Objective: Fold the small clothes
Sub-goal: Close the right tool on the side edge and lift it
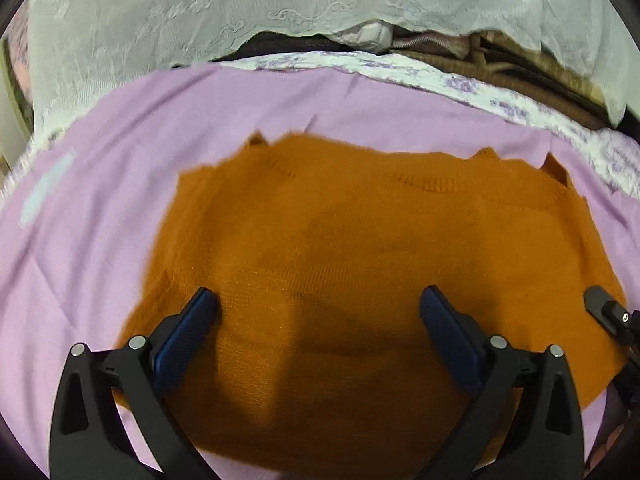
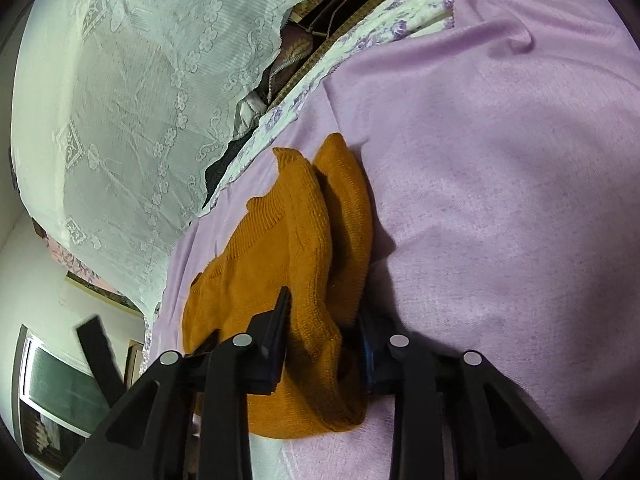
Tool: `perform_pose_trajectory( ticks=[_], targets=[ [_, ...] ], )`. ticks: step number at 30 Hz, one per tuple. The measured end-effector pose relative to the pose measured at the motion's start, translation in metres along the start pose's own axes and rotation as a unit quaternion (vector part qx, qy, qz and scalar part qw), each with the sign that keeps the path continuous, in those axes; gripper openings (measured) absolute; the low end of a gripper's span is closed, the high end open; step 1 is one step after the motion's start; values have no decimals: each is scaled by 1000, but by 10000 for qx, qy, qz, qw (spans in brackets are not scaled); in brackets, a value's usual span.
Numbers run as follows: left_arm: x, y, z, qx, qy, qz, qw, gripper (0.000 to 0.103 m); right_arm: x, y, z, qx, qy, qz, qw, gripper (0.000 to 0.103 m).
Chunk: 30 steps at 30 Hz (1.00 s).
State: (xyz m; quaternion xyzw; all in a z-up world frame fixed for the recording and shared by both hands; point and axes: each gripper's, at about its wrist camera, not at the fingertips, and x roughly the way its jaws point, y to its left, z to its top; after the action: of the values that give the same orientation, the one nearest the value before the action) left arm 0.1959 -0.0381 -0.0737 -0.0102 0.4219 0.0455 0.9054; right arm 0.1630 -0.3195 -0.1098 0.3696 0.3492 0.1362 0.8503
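A lilac sheet [image 1: 100,208] covers the bed, with an orange knitted sweater [image 1: 360,248] lying spread flat on it. Over the sweater's near hem, the left gripper [image 1: 318,304] hovers with jaws wide. At the sweater's side edge, the right gripper [image 2: 324,320] appears clamped on a bunched fold of knit.

A lilac cloth [image 1: 100,220] covers the middle and lower part of the left wrist view and the right half of the right wrist view. Along its far edge runs a white sheet with purple flowers [image 1: 500,96]. Above hangs a white lace curtain [image 2: 132,92]. Brown folded fabrics [image 1: 520,68] lie at upper right of the left wrist view. A framed picture [image 2: 52,404] sits at lower left of the right wrist view.
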Motion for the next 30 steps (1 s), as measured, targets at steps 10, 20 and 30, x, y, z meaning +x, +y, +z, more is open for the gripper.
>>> perform_pose_trajectory(
  ticks=[10, 20, 30],
  targets=[
    [-46, 29, -15, -169, -561, -244, 9980, 99, 3, 10, -1, -232, -5, -85, 9997, 31],
    [-65, 142, -21, -838, -703, 169, 9939, 99, -3, 7, -1, -128, -217, 35, 9997, 24],
    [-44, 161, -32, -1375, -419, -113, 9896, 98, -15, 36, -7, -140, -659, -486, 9965, 23]
  ],
)
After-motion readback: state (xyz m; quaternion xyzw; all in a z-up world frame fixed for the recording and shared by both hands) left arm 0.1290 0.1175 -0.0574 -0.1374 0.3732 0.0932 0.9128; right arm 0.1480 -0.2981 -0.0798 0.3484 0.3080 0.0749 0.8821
